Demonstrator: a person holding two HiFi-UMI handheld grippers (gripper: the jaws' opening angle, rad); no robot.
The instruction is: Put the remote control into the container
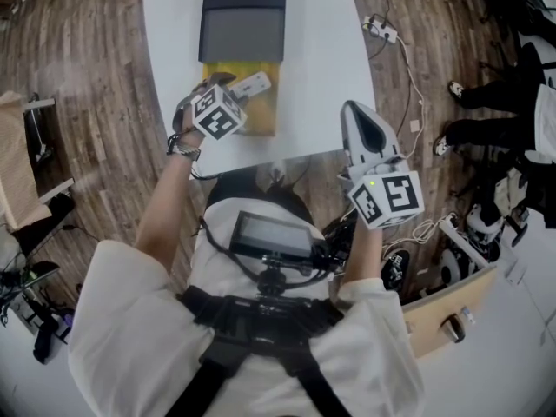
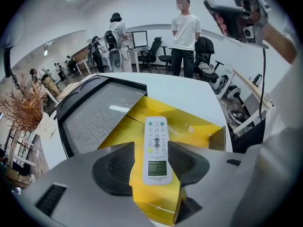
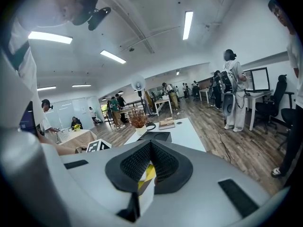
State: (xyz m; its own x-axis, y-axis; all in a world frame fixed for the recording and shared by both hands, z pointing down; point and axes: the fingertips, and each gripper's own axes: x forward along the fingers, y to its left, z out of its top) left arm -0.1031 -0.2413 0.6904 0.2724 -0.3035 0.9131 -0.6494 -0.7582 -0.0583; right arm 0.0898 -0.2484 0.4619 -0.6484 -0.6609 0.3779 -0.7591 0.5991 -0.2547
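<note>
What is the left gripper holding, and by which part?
The left gripper grips the white plastic remote control by its sides near the screen.

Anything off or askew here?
Nothing stands out. The remote control sits lengthwise between the left gripper's jaws above the open yellow container; the right gripper is shut, off to the side.

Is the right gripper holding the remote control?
No, the left gripper grips the remote control above the yellow box.
</note>
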